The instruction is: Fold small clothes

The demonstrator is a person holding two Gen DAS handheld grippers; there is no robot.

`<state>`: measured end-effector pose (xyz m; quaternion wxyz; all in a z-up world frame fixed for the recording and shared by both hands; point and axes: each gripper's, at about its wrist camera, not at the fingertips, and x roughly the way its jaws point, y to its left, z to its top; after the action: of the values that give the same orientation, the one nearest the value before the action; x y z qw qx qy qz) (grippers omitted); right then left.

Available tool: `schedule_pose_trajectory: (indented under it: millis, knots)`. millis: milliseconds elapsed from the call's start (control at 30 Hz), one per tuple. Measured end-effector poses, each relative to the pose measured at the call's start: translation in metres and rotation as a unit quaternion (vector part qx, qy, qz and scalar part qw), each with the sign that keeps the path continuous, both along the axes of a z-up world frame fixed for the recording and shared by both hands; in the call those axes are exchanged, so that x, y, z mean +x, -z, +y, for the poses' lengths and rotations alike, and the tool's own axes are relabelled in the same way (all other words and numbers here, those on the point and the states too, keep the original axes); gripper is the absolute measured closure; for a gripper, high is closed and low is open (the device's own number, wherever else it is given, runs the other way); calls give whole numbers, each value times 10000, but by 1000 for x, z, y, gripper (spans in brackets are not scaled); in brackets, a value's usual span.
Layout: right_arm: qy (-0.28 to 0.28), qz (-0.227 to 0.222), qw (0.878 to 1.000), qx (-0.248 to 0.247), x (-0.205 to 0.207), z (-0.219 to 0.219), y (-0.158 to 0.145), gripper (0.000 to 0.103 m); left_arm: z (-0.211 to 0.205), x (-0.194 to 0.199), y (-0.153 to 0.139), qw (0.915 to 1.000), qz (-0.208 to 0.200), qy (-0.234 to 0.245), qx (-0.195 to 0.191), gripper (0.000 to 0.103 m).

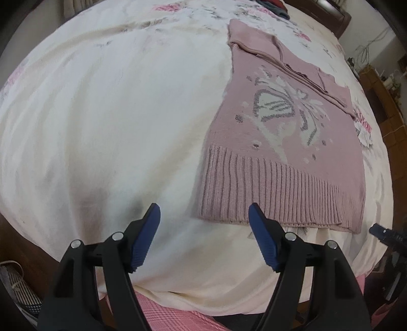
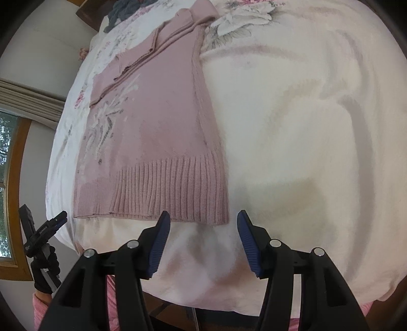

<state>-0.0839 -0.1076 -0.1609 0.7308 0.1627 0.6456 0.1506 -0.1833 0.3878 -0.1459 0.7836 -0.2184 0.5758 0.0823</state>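
Note:
A pink knitted sweater (image 1: 287, 132) with a white and grey butterfly pattern lies flat on the bed, sleeves folded across its chest, ribbed hem toward me. In the right wrist view the same sweater (image 2: 162, 122) has one side folded over its front. My left gripper (image 1: 204, 212) hovers open just off the hem's left corner, nothing between its blue pads. My right gripper (image 2: 202, 217) is open too, its fingertips just short of the hem's right corner, holding nothing.
The bed is covered by a cream quilt (image 1: 114, 122) with floral print at the far end. Dark clothes (image 2: 122, 12) lie near the headboard. A small black tripod clamp (image 2: 38, 236) stands at the bed's near edge. Wooden furniture (image 1: 384, 101) lines one side.

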Motion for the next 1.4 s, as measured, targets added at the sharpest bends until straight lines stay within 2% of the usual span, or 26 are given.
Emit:
schedule_pose_trajectory:
  millis: [367,533,733,933,967,1033,1067,1100,1133,1167,1300,1400]
  knots:
    - [65,165,9998,24,2,-4,10,47,8,20,21,9970,68,-278,-720,31]
    - [50,238,9997,15,6,-1,18,47,-1,26,29,9951,180,-201,-948,33]
    - [13,326,9995,-42,12,5,29,45,-9,29,38,9952,313,-79,-924,37]
    - [23,410,9991,40,17,6,37,46,-5,32,39,9944,318,-176,-988,51]
    - [-4,397,9992,49,17,6,37,46,-5,33,39,9944,317,-170,-992,58]
    - [-83,370,9993,13,18,8,37,54,-5,33,38,9938,310,-154,-1053,68]
    - [-113,377,9992,-11,18,8,38,65,-5,33,39,9934,300,-149,-1093,74]
    - [-142,394,9991,-4,19,8,39,72,-5,33,39,9929,288,-147,-1143,80]
    - [-148,442,9989,69,19,8,41,87,-5,33,38,9926,284,-152,-1170,82]
    - [-145,527,9983,200,19,7,43,92,-6,33,37,9924,272,-156,-1189,84]
    - [-65,601,9949,803,21,5,39,93,-6,34,26,9910,92,-133,-1332,86]
    - [8,484,9910,1250,27,-1,23,93,-2,39,8,9894,-167,-108,-1439,87]
